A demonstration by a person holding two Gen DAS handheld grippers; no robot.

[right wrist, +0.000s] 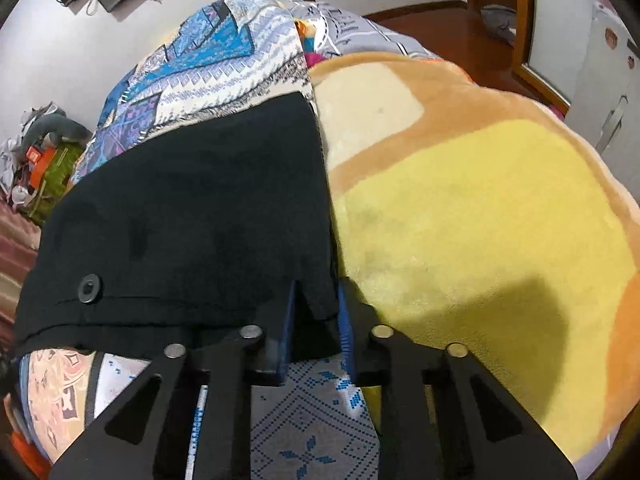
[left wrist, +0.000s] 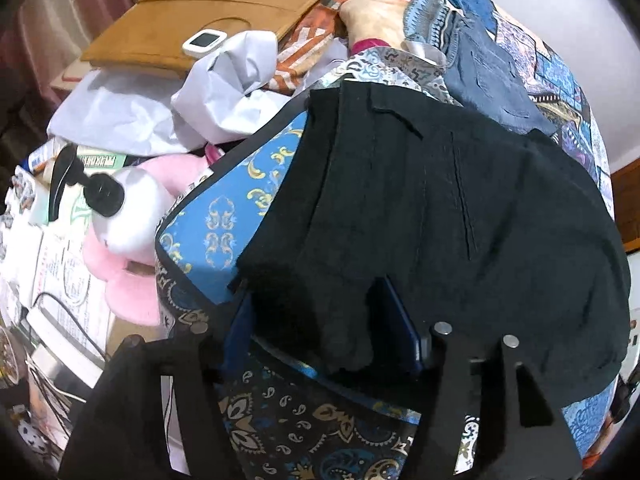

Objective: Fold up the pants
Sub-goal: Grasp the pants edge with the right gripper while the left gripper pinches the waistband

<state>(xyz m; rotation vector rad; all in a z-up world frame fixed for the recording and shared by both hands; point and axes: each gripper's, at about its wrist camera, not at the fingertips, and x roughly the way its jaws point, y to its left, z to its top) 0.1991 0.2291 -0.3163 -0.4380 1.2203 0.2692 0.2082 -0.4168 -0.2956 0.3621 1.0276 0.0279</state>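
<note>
Left wrist view, item one: black pants (left wrist: 420,208), lying on a bed with a blue patterned bedspread (left wrist: 224,216). I see a flat dark panel with a welt pocket slit and seams; the near corner bunches up between my left gripper (left wrist: 320,328) fingers (left wrist: 396,320). Those fingers stand part-spread with cloth between them; I cannot tell from here whether the pads actually press it.

Item two, right wrist view: the same pants (right wrist: 192,208), waistband end, black button (right wrist: 89,289) on the near left. My right gripper (right wrist: 316,312) has its blue-padded fingers (right wrist: 344,316) clenched on the corner of the fabric at the pants' right edge, just beside a large yellow plush cushion (right wrist: 480,220).

Item three, surroundings: a pink and white plush toy (left wrist: 132,216), crumpled white paper (left wrist: 224,80) and a tan board (left wrist: 224,12) beyond the left edge of the bed.

Handling note, my judgement: the cloth looks soft, light and limp, a thin woven trouser fabric that will sag and slide rather than hold a shape. I would take it at the doubled edges or the stiffer waistband, one corner per gripper, and keep it taut between both hands so the fold lands square. A shallow pinch could let a layer slip out.
</note>
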